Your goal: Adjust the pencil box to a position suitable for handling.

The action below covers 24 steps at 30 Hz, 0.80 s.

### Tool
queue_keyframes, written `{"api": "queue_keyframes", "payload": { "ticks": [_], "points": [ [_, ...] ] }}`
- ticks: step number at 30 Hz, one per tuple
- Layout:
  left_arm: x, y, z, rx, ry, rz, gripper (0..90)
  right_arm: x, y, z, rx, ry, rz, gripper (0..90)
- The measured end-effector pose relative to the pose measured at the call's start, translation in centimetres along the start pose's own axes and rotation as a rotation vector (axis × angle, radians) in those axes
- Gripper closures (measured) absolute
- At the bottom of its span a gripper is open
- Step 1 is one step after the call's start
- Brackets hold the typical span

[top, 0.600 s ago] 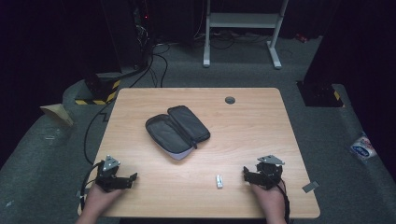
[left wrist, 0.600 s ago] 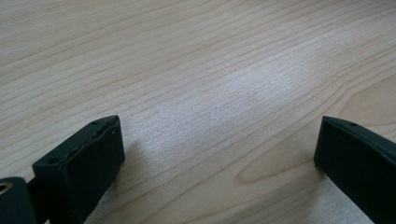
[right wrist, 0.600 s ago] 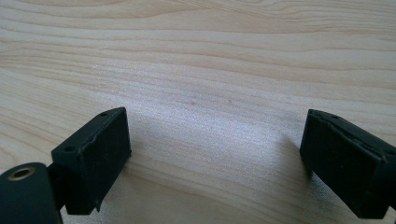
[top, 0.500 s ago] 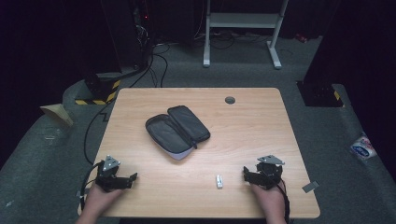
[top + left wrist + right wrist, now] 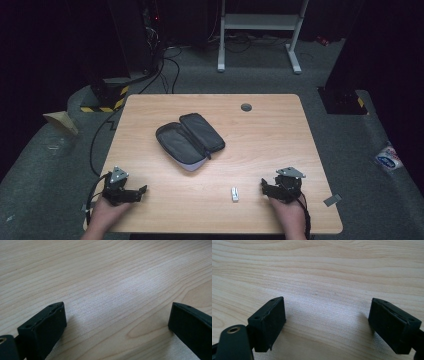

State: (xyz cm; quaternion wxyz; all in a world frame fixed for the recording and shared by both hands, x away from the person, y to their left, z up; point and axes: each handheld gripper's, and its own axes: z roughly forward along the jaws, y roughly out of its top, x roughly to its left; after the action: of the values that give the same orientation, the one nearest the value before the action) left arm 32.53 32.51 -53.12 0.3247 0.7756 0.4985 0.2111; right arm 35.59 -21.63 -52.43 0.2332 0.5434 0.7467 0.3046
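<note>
Pouch [image 5: 190, 141] lies unzipped mid-surface, small white piece [image 5: 234, 194] before it untouched; both grippers' fingers spread, empty, nothing started.

floor: grey carpet [image 5: 45, 165], black cables [image 5: 167, 60] trailing at 11 o'clock
furniture: wooden table [image 5: 270, 145]; white metal stand [image 5: 260, 22] at 12 o'clock
light: table lit, surroundings dark

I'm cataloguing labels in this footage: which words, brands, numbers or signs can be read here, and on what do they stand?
No text can be read.
White and blue packet on the floor: print too blurred to read.
Small white thing on the table: too small to tell any marking.
Black pouch: no label visible.
Yellow and black hazard stripes: no words.
</note>
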Motion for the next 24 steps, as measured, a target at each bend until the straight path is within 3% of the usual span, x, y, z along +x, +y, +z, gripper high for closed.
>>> {"api": "queue_keyframes", "payload": {
  "ticks": [17,24],
  "points": [
    [0.1,0.0,0.0,0.002,-0.003,0.008,1.8,0.1,0.0,-0.5,-0.038,0.01,0.001,18.0],
    [0.2,0.0,-0.2,-0.001,-0.006,0.003,6.2,1.0,0.3,-0.9,-0.06,0.024,-0.023,19.5]
  ]
}}
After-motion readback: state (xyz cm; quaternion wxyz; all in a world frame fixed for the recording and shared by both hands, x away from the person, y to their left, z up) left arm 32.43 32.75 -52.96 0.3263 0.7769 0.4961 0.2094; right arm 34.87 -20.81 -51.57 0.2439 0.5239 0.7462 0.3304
